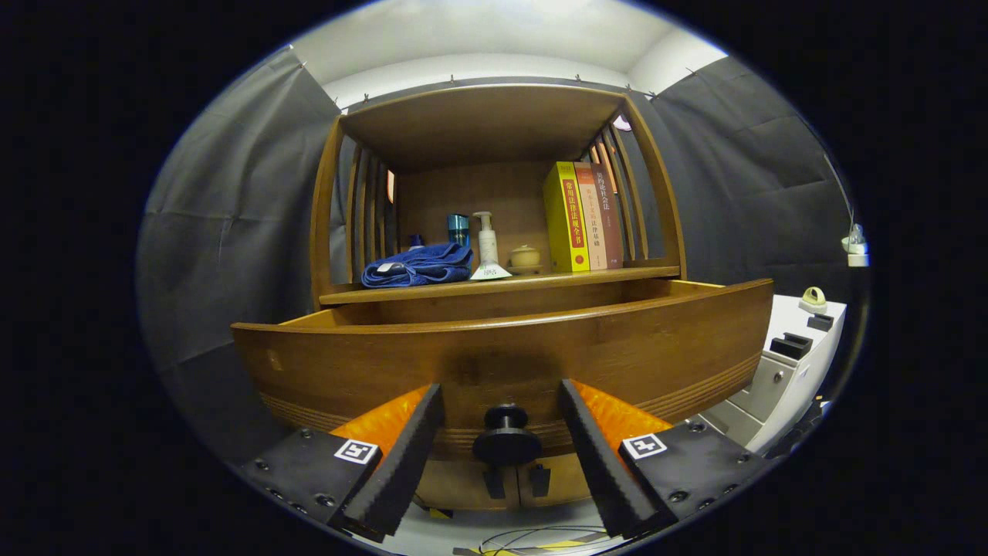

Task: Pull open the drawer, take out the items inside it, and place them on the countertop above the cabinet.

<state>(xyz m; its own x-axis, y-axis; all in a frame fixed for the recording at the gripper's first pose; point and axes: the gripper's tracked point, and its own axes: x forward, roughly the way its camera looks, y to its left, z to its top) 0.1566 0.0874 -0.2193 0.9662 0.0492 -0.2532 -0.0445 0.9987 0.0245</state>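
1. Dark grey cloth walls (224,208) behind and on both sides of a wooden cabinet (494,123); pale ceiling above.
2. On the countertop (432,293), far left: folded blue towel (418,265), with a small dark blue item just behind it, too small to identify.
3. Right of the towel: teal cylinder (458,228) standing upright at the back.
4. Next along: white pump bottle (487,247), upright, on a pale triangular base.
5. Beside it: small tan lidded pot (525,256).
6. Then upright books, leaning against the slatted right side: yellow book (566,217), orange-brown book (590,216), dark brown book (610,220).
7. Below the countertop: drawer (502,363) pulled out toward the camera, its front panel blocking any view of the inside; contents impossible to tell.
8. Low on the drawer front: black round knob (506,437), sitting between the fingers.
9. Gripper (503,444) wide open, left finger (401,459) and right finger (598,455) standing clear on either side of the knob, touching neither it nor anything else.
10. Far right, beyond the cabinet: white unit (787,371) with black pieces and a small pale object on top.
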